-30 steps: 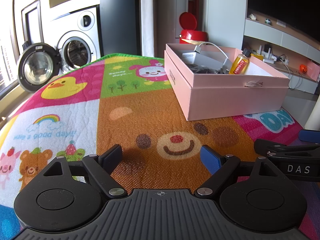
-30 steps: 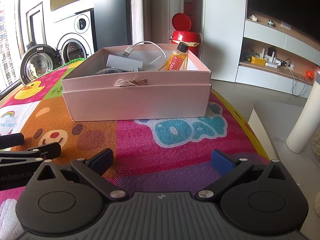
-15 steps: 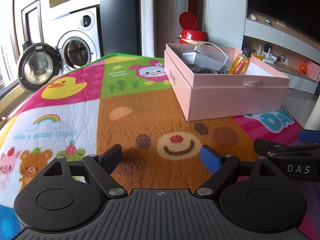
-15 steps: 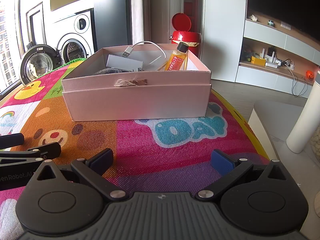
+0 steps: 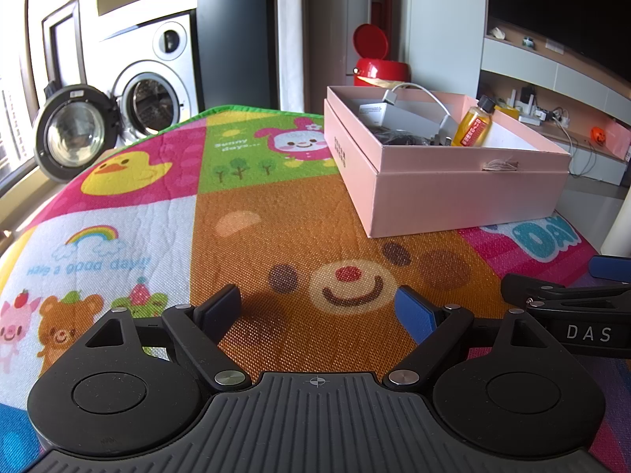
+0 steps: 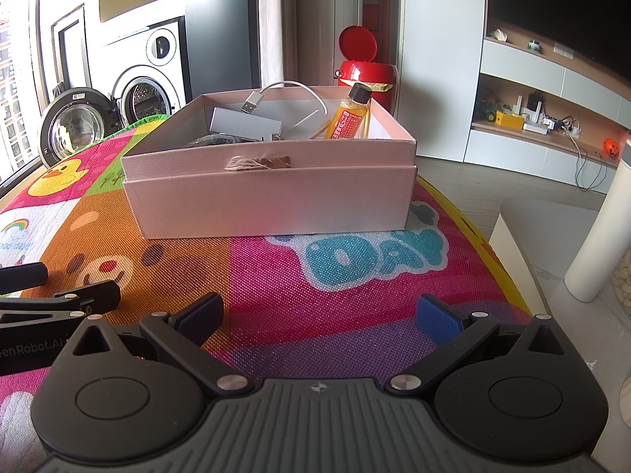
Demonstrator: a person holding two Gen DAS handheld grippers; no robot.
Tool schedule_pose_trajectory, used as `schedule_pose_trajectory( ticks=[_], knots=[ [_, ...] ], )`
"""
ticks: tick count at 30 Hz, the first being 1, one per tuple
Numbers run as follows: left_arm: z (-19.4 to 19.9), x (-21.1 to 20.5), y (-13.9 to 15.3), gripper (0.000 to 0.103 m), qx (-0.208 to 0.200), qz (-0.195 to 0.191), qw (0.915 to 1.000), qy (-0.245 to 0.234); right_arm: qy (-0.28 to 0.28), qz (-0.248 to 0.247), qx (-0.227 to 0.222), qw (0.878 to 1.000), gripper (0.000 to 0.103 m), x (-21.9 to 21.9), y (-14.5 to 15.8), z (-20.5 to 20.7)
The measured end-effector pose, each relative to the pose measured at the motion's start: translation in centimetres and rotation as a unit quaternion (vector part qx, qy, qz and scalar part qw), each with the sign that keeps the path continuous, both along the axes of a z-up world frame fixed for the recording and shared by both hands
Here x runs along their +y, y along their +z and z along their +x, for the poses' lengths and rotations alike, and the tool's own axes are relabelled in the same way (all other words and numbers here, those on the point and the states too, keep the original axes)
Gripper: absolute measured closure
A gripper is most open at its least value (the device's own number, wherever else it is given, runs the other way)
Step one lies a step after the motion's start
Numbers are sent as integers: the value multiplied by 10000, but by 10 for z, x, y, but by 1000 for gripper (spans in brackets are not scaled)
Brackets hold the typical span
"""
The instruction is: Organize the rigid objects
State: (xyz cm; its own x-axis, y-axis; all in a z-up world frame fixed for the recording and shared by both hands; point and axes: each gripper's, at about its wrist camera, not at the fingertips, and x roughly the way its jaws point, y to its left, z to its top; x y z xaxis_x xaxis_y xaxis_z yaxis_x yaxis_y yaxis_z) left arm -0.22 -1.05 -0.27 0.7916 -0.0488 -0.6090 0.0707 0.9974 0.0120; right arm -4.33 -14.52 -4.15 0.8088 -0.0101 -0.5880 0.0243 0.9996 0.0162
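Note:
An open pink box (image 6: 272,197) stands on the colourful play mat (image 6: 335,276); it also shows in the left wrist view (image 5: 453,193) at the right. Inside lie a small orange bottle with a black cap (image 6: 351,116), a grey flat device (image 6: 246,124), a white USB cable (image 6: 292,90) and a dark object (image 6: 213,141). My left gripper (image 5: 317,309) is open and empty, low over the mat's brown bear patch. My right gripper (image 6: 319,315) is open and empty, low over the mat in front of the box. Each gripper shows at the edge of the other's view.
A washing machine with its door open (image 5: 75,134) stands beyond the mat's far left. A red bin with raised lid (image 6: 364,67) is behind the box. A white cylinder (image 6: 595,244) and a low white table (image 6: 528,236) stand right of the mat's edge.

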Motion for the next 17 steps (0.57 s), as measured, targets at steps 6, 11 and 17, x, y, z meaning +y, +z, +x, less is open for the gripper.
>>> schedule_pose_trajectory(
  ticks=[6,11,17],
  knots=[
    [0,-1,0,13,1,37,10000,-1,0,-1,0,10000,0,0,0,0],
    [-1,0,0,13,3,-60,10000,-16,0,5,-1,10000,0,0,0,0],
    [-2,0,0,13,3,-26,10000,-18,-1,2,-1,10000,0,0,0,0]
  ],
)
